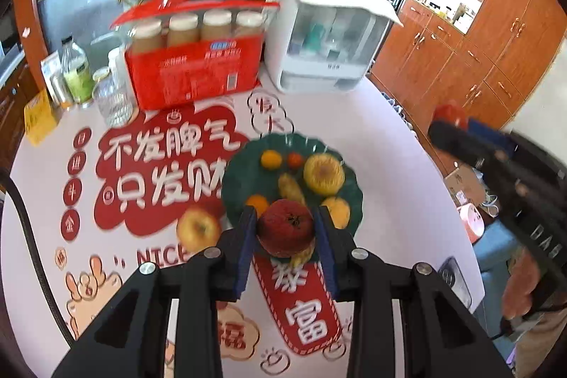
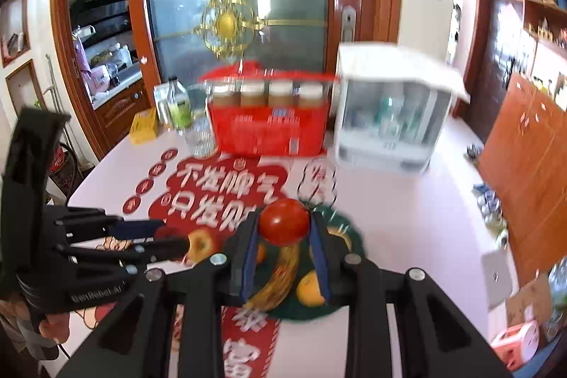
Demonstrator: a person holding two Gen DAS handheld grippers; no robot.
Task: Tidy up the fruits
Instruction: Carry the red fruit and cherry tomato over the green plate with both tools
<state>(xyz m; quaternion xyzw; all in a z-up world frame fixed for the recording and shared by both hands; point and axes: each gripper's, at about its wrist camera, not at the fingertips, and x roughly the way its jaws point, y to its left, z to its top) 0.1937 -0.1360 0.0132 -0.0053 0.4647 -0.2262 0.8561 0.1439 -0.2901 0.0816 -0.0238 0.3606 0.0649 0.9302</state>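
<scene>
- Blue-padded left gripper (image 1: 286, 232), seen from its own wrist camera, is clamped narrow around a dark red pomegranate (image 1: 286, 227), carried in the air over the near edge of a green plate (image 1: 248, 176).
- On that plate lie a large yellow fruit (image 1: 324, 173), two oranges (image 1: 271, 159), a small red fruit (image 1: 295, 159) and a banana (image 1: 291, 187).
- One yellow-red apple (image 1: 198, 229) sits on the printed tablecloth (image 1: 397, 186), just beside the plate's left rim.
- At the right edge, blurred, the right gripper (image 1: 452, 124) carries something red.
- From the right wrist camera, that gripper's pads (image 2: 320, 257) squeeze a smooth red tomato (image 2: 283, 221), held above the same plate, over the banana (image 2: 280, 275) and an orange (image 2: 310, 289).
- At left, the left gripper (image 2: 170, 238) reaches in, hiding its own fruit; the apple (image 2: 200, 245) shows just past its tips.
- Risk, as a judgement: both fruits are round and pinched only at their sides, so a quick swing could roll either one out of its pads.
- The plate is crowded, so a fruit set down carelessly could knock another off the rim, and two tools working close together could collide.
</scene>
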